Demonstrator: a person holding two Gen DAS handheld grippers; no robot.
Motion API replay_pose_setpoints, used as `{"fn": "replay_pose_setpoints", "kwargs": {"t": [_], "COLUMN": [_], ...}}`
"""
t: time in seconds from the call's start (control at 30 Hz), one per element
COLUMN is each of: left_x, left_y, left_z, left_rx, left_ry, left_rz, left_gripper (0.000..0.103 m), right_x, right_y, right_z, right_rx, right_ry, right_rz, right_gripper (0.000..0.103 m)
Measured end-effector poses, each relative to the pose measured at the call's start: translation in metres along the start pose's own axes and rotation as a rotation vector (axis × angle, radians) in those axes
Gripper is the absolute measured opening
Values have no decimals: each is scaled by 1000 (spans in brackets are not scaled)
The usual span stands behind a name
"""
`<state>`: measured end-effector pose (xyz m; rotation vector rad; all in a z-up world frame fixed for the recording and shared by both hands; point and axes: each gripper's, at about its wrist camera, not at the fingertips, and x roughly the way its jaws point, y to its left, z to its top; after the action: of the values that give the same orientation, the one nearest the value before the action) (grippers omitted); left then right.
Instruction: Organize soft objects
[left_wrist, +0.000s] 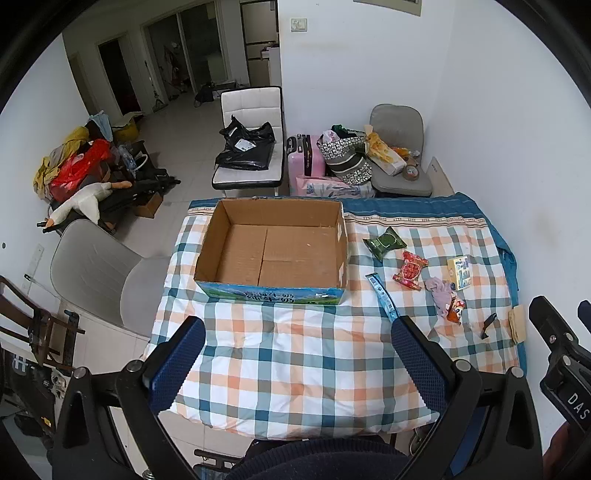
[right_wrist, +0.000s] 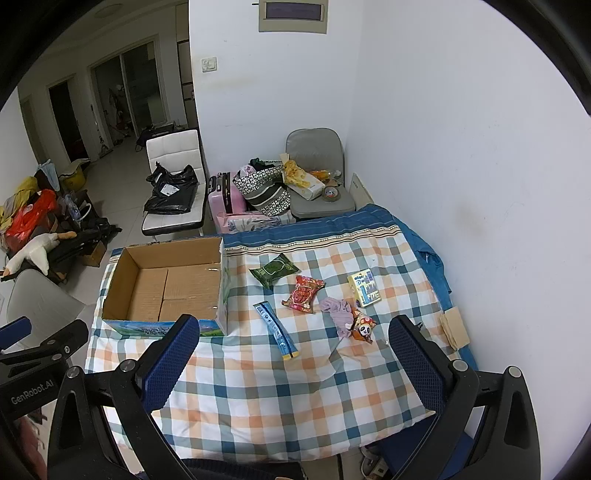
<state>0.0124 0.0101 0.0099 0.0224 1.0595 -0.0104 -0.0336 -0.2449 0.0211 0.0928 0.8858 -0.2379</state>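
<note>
My left gripper (left_wrist: 297, 332) hangs wide apart before the empty cardboard box (left_wrist: 271, 254) on the checked quilt (left_wrist: 295, 354), the soft packets and purple cloth (right_wrist: 338, 314) lie scattered right of it, and my right gripper (right_wrist: 293, 332) gapes above them.

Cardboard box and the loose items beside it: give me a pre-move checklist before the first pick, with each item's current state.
1. Box open and free of contents: ok.
2. Left gripper jaws open, holding nothing: ok.
3. Right gripper jaws open, holding nothing: ok.
4. Items on the blanket right of the box, none inside yet: ok.
5. Purple cloth separate from the panda toy: not ok, they touch.
6. Blue stick pack clear of neighbours for a clean grasp: ok.
</note>
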Motion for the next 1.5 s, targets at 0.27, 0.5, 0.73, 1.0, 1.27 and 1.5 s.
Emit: {"fn": "replay_pose_setpoints", "kwargs": {"t": [0.27,0.5,0.73,1.0,1.27,1.5], "left_x": [-5,-5,-6,-6,-6,-6], "left_y": [-1,-1,-2,-1,1,1], "left_z": [7,9,9,8,7,6], "left_rx": [-2,-5,-6,-6,-6,-7], "left_ry": [-3,-2,-5,-6,-6,-7], "left_rz": [2,-2,-4,-4,-6,-7], "left_gripper": [103,103,103,103,103,103], "right_x": [1,-1,0,0,1,2], "right_y": [-1,5,5,7,8,7], "right_z": [-1,1,0,0,0,0], "right_rx": [-2,-4,-3,-4,-5,-6], "right_ry": [-1,-1,1,-1,0,1], "right_rz": [2,0,2,0,1,2], "right_gripper": [103,103,103,103,103,103]}}
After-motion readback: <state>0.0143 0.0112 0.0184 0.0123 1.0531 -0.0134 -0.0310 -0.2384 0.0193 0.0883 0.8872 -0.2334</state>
